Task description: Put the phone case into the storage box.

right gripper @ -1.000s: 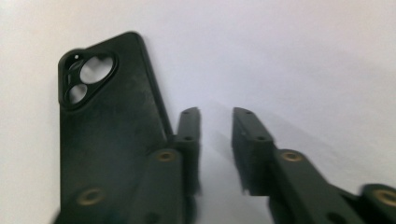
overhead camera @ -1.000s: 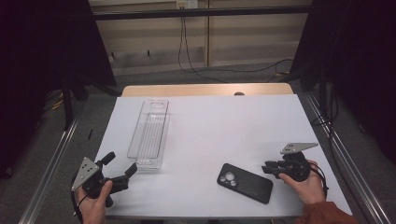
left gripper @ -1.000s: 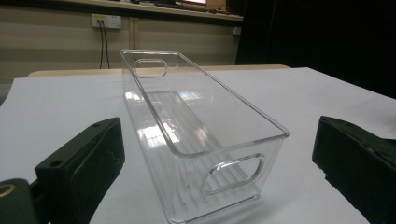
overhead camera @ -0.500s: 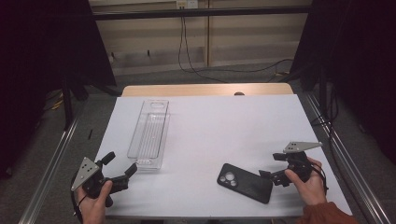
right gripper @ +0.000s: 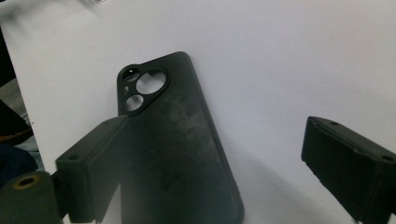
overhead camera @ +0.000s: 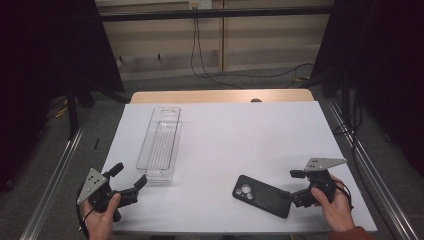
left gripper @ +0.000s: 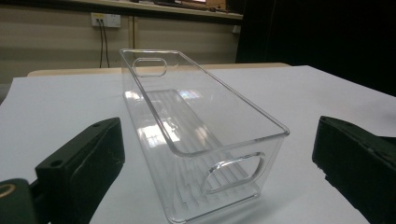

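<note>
Since a second ago, we see the right claw (overhead camera: 296, 187) has turned and dropped nearer the table: its grey three-cornered plate, which earlier sat flatter over the hand, now tilts up, and the jaws point at the near end of the black phone case with round camera cut-outs (overhead camera: 262, 195). The case itself has not shifted, and neither has the clear plastic oblong bin with slotted handles (overhead camera: 160, 143). The left claw (overhead camera: 128, 180) has stayed where it was at the near left corner of the white table (overhead camera: 240, 135).

In the right gripper view we find the right claw (right gripper: 210, 168) spread wide, one jaw over the edge of the phone case (right gripper: 180, 144) and the other well off to the side above bare table; whether the near jaw touches the case we cannot tell. It grips nothing.

In the left gripper view the left claw (left gripper: 215, 163) is likewise wide open and empty, with the near end of the clear bin (left gripper: 205, 135) sitting between the two jaws but farther out, apart from both.

The phone case lies flat, camera cut-outs facing up, at the near right of the table, just beside the right hand (overhead camera: 334, 200). The bin stands upright at the left, running away from us.
</note>
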A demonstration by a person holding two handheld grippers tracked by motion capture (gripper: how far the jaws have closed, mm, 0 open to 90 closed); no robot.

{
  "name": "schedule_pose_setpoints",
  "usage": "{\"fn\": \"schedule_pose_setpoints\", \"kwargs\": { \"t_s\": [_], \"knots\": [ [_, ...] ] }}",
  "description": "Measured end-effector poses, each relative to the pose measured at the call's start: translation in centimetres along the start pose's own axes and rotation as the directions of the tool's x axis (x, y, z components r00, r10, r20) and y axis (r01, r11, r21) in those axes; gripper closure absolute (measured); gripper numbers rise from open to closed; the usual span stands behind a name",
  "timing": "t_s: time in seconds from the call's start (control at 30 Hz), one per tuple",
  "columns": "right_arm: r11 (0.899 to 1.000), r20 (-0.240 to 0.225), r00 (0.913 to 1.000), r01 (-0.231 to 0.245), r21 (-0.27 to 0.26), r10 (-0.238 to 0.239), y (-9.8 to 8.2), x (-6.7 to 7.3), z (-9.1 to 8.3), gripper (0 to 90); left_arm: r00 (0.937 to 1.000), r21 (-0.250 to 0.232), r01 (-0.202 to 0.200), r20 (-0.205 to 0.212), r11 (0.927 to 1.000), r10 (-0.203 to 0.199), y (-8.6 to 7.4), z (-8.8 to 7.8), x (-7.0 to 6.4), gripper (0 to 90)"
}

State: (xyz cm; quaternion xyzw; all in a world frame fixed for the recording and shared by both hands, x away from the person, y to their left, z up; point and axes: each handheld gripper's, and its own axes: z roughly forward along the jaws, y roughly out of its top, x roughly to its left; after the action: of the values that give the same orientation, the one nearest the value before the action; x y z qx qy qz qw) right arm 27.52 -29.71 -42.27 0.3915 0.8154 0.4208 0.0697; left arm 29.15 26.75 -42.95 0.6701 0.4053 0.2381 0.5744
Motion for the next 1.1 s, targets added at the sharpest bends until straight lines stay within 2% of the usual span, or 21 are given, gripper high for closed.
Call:
{"fn": "schedule_pose_setpoints", "kwargs": {
  "t_s": [0.13, 0.27, 0.33, 0.47, 0.6, 0.73, 0.97, 1.1],
  "knots": [
    [1.0, 0.015, 0.9999, 0.006, 0.021, -0.006, 0.0, 0.5, 0.5, 6.4, 1.0, 0.004, -0.003, 0.0, 1.0, 0.003, 0.0, 0.1, 0.0, 2.5],
    [0.997, -0.019, 0.9991, 0.04, 0.07, -0.039, 0.6, 1.2, 1.3, 4.2, 1.0, 0.005, -0.002, -0.002, 1.0, 0.002, 0.0, 0.1, 0.0, 2.5],
    [0.994, -0.052, 0.9975, 0.052, 0.092, -0.047, 0.9, 1.5, 1.7, 2.0, 1.0, 0.005, -0.002, -0.002, 1.0, 0.002, 0.0, 0.1, 0.0, 2.5],
    [0.987, -0.059, 0.9956, 0.08, 0.136, -0.073, 1.6, 2.0, 2.9, 3.2, 1.0, 0.007, -0.006, 0.002, 1.0, 0.006, 0.0, 0.1, 0.0, 2.5],
    [0.973, -0.086, 0.9915, 0.114, 0.203, -0.098, 2.2, 2.1, 4.2, 4.2, 1.0, 0.01, -0.004, 0.003, 0.9999, 0.004, -0.1, 0.2, 0.0, 2.5],
    [0.963, -0.106, 0.989, 0.126, 0.239, -0.104, 2.7, 2.2, 4.9, 4.9, 1.0, 0.01, -0.004, 0.003, 0.9999, 0.004, -0.1, 0.2, 0.1, 2.5],
    [0.941, -0.111, 0.9856, 0.156, 0.3, -0.128, 3.3, 2.4, 5.5, 6.3, 1.0, 0.01, -0.005, 0.004, 0.9999, 0.005, 0.0, 0.2, 0.0, 2.5],
    [0.922, -0.12, 0.9836, 0.169, 0.348, -0.135, 3.4, 2.7, 6.0, 7.2, 1.0, 0.011, -0.007, 0.004, 0.9999, 0.007, 0.0, 0.2, 0.0, 2.5]
  ]
}}
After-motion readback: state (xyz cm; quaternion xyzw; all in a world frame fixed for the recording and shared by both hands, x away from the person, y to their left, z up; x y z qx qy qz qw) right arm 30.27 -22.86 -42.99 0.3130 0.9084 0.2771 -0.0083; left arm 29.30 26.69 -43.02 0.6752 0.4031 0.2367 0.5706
